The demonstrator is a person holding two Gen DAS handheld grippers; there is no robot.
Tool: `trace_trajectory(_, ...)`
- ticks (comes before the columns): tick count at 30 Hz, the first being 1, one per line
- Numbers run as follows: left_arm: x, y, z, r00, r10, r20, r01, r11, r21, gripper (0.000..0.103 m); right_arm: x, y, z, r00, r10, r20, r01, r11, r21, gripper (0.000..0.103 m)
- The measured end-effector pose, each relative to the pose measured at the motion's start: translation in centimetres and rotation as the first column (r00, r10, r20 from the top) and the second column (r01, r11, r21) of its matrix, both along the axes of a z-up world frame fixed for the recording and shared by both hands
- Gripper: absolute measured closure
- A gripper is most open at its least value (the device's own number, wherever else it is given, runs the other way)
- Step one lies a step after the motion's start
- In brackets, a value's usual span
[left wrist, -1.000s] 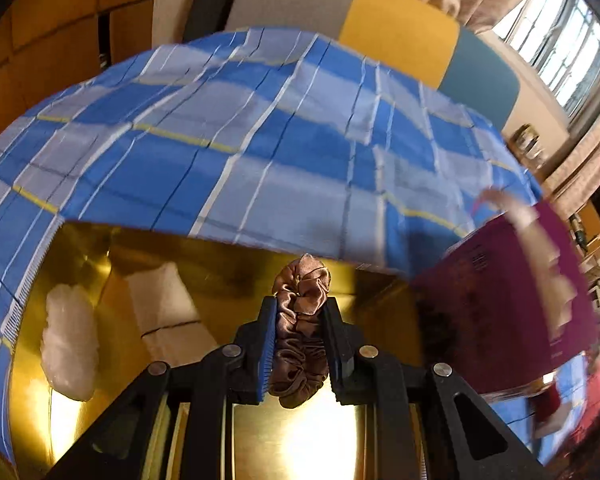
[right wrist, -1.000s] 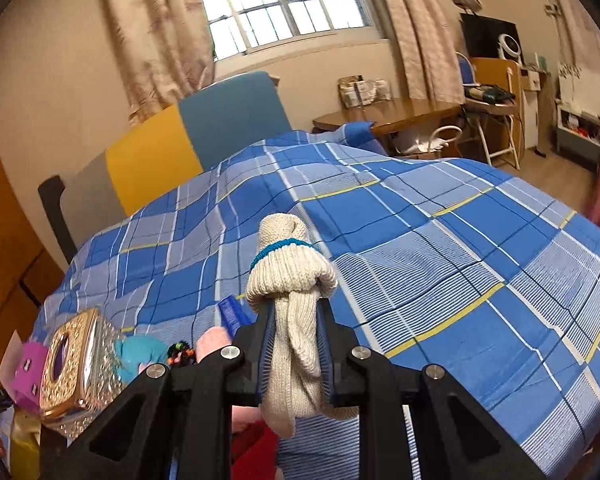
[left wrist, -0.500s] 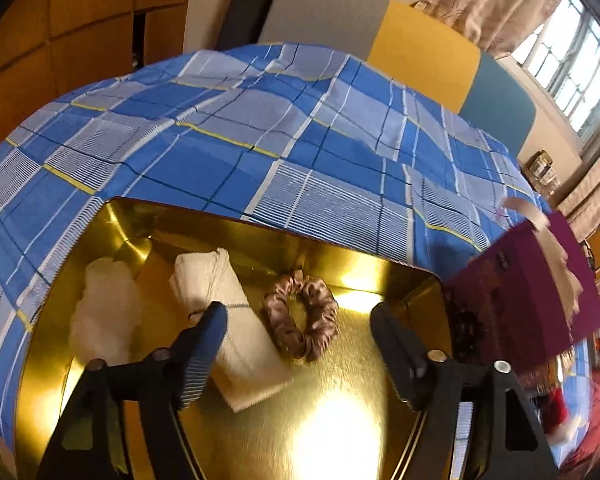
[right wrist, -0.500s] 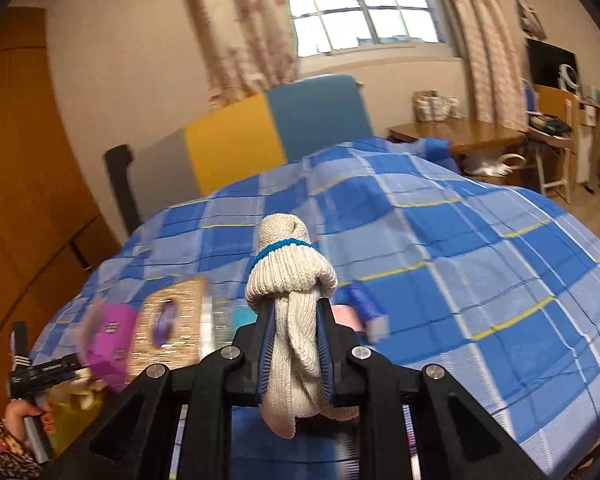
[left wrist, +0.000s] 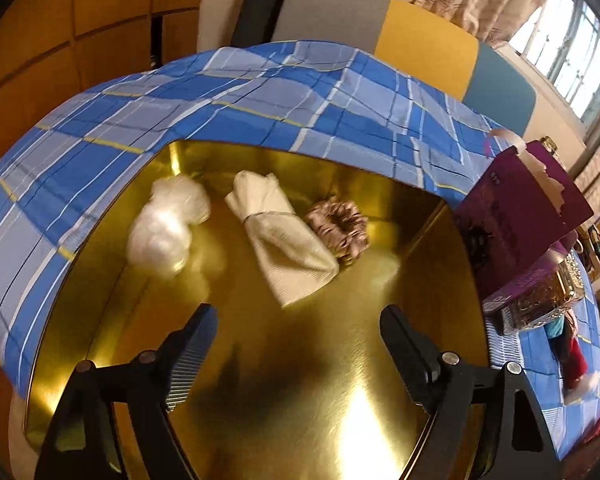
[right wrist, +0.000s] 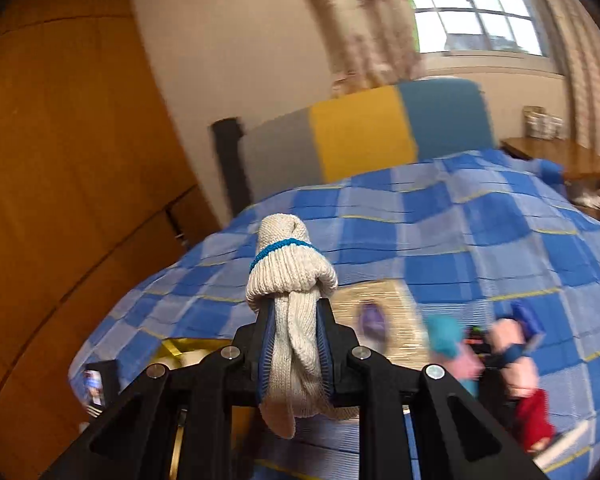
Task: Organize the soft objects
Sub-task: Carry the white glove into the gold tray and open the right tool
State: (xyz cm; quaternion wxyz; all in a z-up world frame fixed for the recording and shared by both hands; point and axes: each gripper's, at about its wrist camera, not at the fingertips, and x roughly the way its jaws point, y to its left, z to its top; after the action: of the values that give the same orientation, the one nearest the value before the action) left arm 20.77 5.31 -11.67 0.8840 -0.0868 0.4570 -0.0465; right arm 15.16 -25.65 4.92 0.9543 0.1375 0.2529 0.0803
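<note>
Scrunchie [left wrist: 337, 229] lies on the gold tray [left wrist: 284, 364] as your left tool [left wrist: 296, 344], empty, spreads its jaws, while your right tool [right wrist: 296, 354] clamps the rolled glove [right wrist: 292, 280], due on that tray next.

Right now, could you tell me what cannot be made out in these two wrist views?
- Right wrist view: the small items right of the rolled knit glove are smeared by motion blur; only pink, teal and red shapes show.
- Right wrist view: the gold tray is mostly hidden behind the right gripper.
- Left wrist view: the white fluffy item is blurred; its kind is unclear.
- Left wrist view: the purple box's print is too small to read.
</note>
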Motion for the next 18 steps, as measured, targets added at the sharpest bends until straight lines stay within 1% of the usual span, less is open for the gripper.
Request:
trace_trajectory(2, -0.5, 0.7, -0.1, 1.0, 0.016, -0.002, -0.016, 1.0, -0.01, 0.019, 0.9, 2.9, -0.1, 0.999, 0.053, -0.013, -0.053, 0.998, -0.02, 0.084)
trace_trajectory(4, -1.1, 1.4, -0.2, 1.0, 0.029, 0.003, -0.029, 0.999, -0.017, 0.019, 2.2, 5.9, -0.9, 0.994, 0.095, -0.052, -0.098, 0.994, -0.044, 0.084)
trace_trajectory(8, -2.0, 2.6, -0.2, 0.999, 0.053, 0.01, -0.053, 0.999, -0.011, 0.019, 5.2, 10.4, -4.4, 0.975, 0.136, -0.174, -0.148, 0.987, -0.059, 0.084)
trace_trajectory(13, -2.9, 4.4, -0.3, 0.997, 0.076, 0.003, -0.076, 0.997, -0.027, 0.019, 8.6, 13.9, -10.1, 0.944, 0.114, -0.311, -0.141, 0.988, -0.065, 0.084)
trace_trajectory(18, -3.2, 5.7, -0.2, 0.995, 0.103, 0.01, -0.103, 0.994, -0.032, 0.019, 10.7, 15.2, -13.2, 0.922, 0.038, -0.387, -0.09, 0.989, -0.118, 0.084)
